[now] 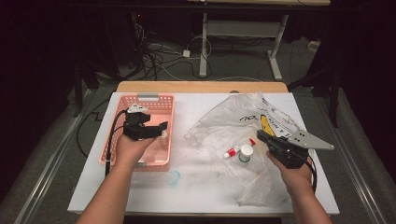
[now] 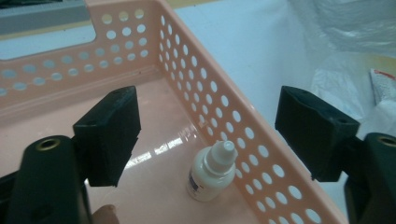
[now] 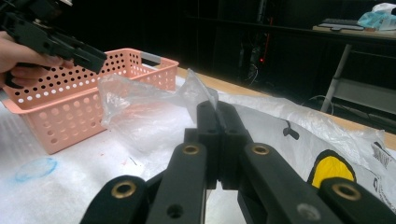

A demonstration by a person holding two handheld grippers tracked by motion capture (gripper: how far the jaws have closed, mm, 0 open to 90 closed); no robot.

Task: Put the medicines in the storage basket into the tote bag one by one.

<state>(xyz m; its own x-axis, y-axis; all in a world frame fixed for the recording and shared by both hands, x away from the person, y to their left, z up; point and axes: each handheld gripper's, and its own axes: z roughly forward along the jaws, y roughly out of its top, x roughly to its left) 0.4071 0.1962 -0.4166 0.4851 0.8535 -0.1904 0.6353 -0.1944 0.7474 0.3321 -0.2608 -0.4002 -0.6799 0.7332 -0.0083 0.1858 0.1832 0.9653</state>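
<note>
Left gripper view: open left claw [image 2: 208, 135] above dropper bottle [image 2: 211, 171].

the room is dim, with light falling mostly on the white table top [image 1: 196, 186], whose far edge shows a strip of bare wood [image 1: 201, 87]. behind it a tangle of cables [image 1: 159, 58] lies on the grey floor [image 1: 243, 65], beside the white legs of another desk [image 1: 203, 42]. the walls are lost in darkness.

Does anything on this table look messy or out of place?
Mostly tidy. The clear plastic bag lies crumpled across the table's right half, with a small tube and a white jar on it. A blue smudge marks the table near the pink basket.
</note>
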